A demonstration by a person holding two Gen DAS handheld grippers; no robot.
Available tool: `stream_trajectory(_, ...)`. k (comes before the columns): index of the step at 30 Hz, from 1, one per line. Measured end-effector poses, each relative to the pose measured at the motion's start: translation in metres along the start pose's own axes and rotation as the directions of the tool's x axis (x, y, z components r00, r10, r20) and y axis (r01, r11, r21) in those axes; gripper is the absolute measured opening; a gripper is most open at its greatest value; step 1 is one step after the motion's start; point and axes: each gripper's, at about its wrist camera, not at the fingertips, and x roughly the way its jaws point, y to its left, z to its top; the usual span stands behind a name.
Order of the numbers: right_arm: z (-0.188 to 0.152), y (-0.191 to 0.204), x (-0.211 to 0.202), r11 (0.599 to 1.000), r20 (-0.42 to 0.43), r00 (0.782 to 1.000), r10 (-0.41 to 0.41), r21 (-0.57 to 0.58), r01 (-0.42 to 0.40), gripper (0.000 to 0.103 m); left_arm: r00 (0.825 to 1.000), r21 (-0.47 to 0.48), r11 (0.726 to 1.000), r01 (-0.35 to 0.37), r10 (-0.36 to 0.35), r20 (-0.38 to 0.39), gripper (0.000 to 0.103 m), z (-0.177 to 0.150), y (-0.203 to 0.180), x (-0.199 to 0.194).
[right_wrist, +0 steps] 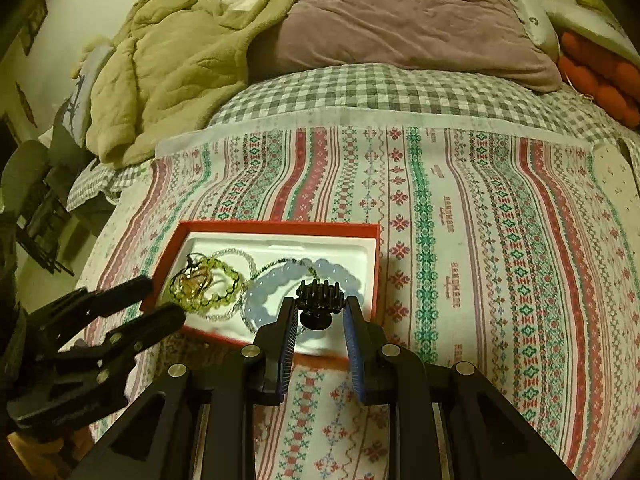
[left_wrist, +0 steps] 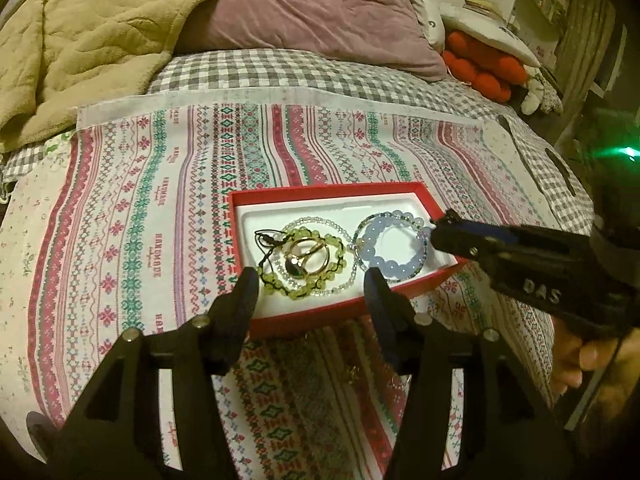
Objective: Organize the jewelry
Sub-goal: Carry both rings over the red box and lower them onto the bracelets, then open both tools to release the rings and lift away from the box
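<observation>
Several bracelets [left_wrist: 312, 258] already in box [left_wrist: 320, 192]; right gripper [right_wrist: 319, 308] clamped on black clip [right_wrist: 319, 294] over it; left gripper [left_wrist: 310, 286] apart, empty

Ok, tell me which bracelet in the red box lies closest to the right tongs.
The blue bead bracelet, directly below the right tongs; the green bead bracelet lies farther off, at the box's other end.

Right wrist view: near edge of red box [right_wrist: 280, 227] hidden behind right gripper [right_wrist: 319, 310]; blue bead bracelet [right_wrist: 276, 280] partly covered by black clip [right_wrist: 319, 295] (exact type unclear). Left wrist view: person's hand [left_wrist: 576, 360] cut off at frame edge; gold pieces [left_wrist: 306, 258] tangled, too small to separate.
</observation>
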Motion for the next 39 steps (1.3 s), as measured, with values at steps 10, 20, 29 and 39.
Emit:
stream_trajectory(10, 0.007, 0.005, 0.017, 1.0, -0.003, 1.0, -0.001, -0.012, 0.0, 0.024, 1.0, 0.012, 0.999, -0.029, 0.029, 0.008, 0.059, -0.003, 0.002, -0.009)
stream_trajectory(20, 0.006, 0.01, 0.007, 0.999, 0.02, 1.0, -0.005, -0.047, 0.005, 0.06, 0.999, -0.011, 0.999, -0.052, 0.052, 0.006, 0.072, -0.002, 0.009, -0.012)
stream_trajectory(29, 0.001, 0.008, -0.022, 0.997, 0.057, 0.998, -0.016, -0.072, 0.02, 0.061, 0.997, -0.045, 0.996, -0.077, 0.077, -0.005, 0.082, -0.006, 0.014, -0.02)
stream_trajectory(39, -0.021, 0.006, -0.044, 0.991, 0.054, 0.995, -0.079, -0.104, 0.084, 0.083, 0.991, -0.103, 0.988, -0.112, 0.104, -0.084, 0.095, -0.023, 0.016, -0.02)
